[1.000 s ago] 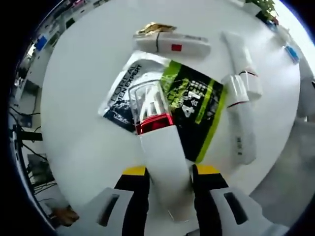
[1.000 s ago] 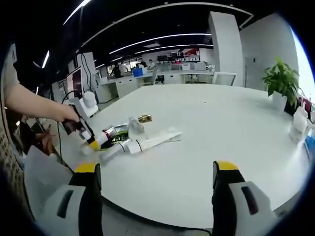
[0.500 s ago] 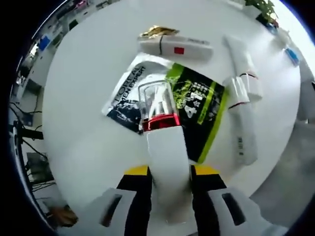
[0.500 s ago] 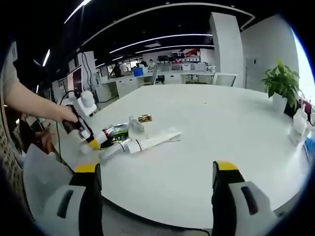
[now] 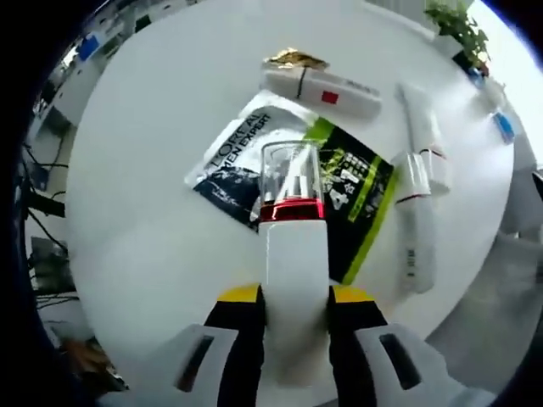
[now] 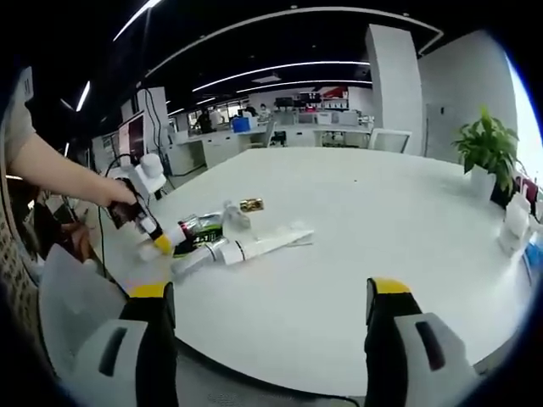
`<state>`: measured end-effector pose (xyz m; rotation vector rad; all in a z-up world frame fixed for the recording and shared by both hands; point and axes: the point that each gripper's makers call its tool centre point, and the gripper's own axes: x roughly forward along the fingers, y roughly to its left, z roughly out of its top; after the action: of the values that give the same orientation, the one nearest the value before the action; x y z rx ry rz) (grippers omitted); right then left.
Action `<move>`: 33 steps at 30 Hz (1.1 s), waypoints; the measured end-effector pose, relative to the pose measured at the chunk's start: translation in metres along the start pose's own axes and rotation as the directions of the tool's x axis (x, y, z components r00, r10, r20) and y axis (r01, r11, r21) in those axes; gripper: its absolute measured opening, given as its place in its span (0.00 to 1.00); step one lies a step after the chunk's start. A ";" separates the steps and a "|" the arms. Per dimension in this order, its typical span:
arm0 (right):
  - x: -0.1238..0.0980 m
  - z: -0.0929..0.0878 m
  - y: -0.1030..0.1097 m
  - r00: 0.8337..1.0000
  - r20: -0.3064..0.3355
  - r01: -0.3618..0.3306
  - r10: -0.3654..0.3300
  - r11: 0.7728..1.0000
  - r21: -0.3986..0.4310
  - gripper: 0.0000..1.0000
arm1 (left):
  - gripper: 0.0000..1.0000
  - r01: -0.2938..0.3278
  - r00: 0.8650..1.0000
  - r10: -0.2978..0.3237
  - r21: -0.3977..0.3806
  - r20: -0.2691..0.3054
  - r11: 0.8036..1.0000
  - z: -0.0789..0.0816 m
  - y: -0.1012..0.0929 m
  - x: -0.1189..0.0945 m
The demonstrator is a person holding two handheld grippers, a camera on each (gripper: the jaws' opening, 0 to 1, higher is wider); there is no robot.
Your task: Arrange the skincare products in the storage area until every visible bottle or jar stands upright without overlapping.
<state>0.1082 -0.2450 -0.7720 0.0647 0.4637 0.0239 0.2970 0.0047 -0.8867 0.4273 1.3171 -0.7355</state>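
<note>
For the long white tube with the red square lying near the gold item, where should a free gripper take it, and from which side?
Probably mid-body, on the white tube with the red square, coming down from above with jaws across its short width. It lies flat on the table, touching the gold item at one end, with bare table along both long sides. The right gripper is open and free; the left gripper holds the red-banded bottle.

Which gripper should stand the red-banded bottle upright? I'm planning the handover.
The left gripper: its jaws already clamp the white bottle above the sachets. The right gripper is open, well back from the pile at the table edge, holding nothing.
</note>
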 end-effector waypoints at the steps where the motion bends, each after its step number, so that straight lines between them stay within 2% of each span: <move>1: 0.000 0.000 0.000 1.000 0.000 -0.001 0.001 1.000 0.000 0.93 | 0.24 0.006 1.000 -0.006 -0.006 0.007 1.000 0.001 0.000 -0.001; 7: -0.001 0.001 0.003 1.000 0.002 -0.007 0.007 1.000 -0.005 0.93 | 0.24 0.088 0.994 -0.081 -0.080 0.076 0.993 0.012 -0.008 -0.016; 12: -0.001 0.001 0.006 1.000 0.004 -0.015 0.015 1.000 -0.010 0.93 | 0.24 0.160 0.981 -0.145 -0.117 0.128 0.980 0.016 -0.021 -0.029; 18: -0.001 0.000 0.007 1.000 0.004 -0.025 0.025 1.000 -0.013 0.93 | 0.24 0.244 0.961 -0.213 -0.178 0.174 0.953 0.015 -0.032 -0.039; 24: -0.001 0.000 0.010 0.999 0.006 -0.036 0.036 0.999 -0.023 0.92 | 0.23 0.226 0.967 -0.198 -0.175 0.162 0.958 0.004 -0.034 -0.038; 33: -0.001 -0.001 0.013 0.999 0.003 -0.048 0.048 0.998 -0.042 0.92 | 0.23 0.236 0.967 -0.211 -0.196 0.143 0.952 -0.008 -0.039 -0.033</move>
<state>0.1071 -0.2323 -0.7713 0.0343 0.4579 0.0811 0.2617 -0.0097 -0.8519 0.0604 1.3258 -0.7865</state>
